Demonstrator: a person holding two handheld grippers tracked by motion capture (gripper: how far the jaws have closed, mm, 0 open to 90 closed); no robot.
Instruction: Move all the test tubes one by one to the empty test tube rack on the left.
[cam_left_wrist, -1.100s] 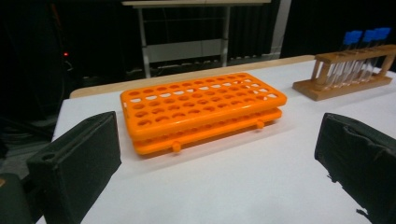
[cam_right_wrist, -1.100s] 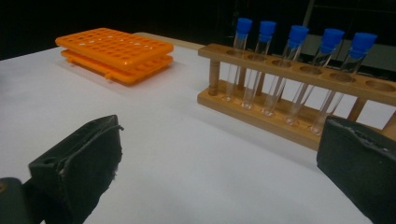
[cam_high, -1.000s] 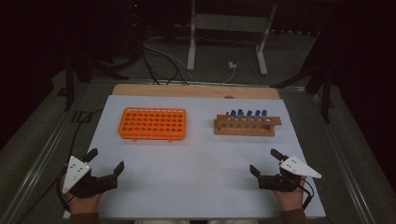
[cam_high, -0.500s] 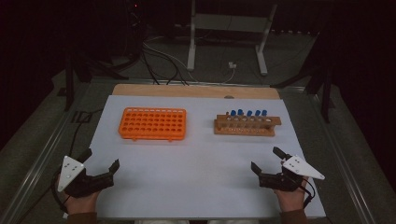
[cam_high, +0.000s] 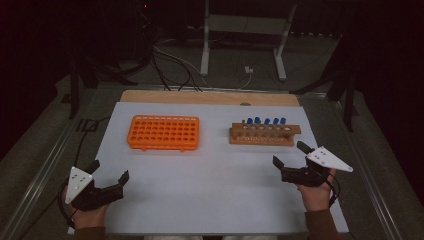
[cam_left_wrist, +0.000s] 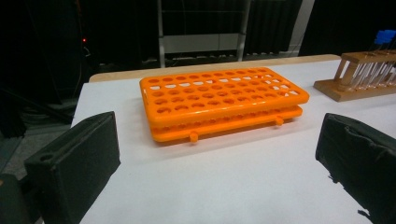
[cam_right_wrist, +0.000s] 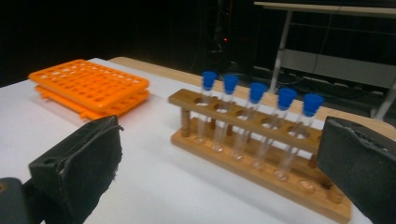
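Five blue-capped test tubes (cam_right_wrist: 254, 116) are held upright in a wooden rack (cam_high: 262, 135) at the right of the counter (cam_high: 210, 190), with an orange rack (cam_high: 164, 132) set well apart to its left. They are judged light, smooth and fragile, best gripped just below the cap. The right tongs (cam_high: 292, 159) are spread apart near the wooden rack, and the left tongs (cam_high: 108, 170) are likewise apart, nothing being held.

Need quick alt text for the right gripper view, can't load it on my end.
A wooden rack holding five clear test tubes with blue caps stands just ahead of the open right gripper, whose black jaws frame it, holding nothing. An empty orange rack lies farther back left on the white table.
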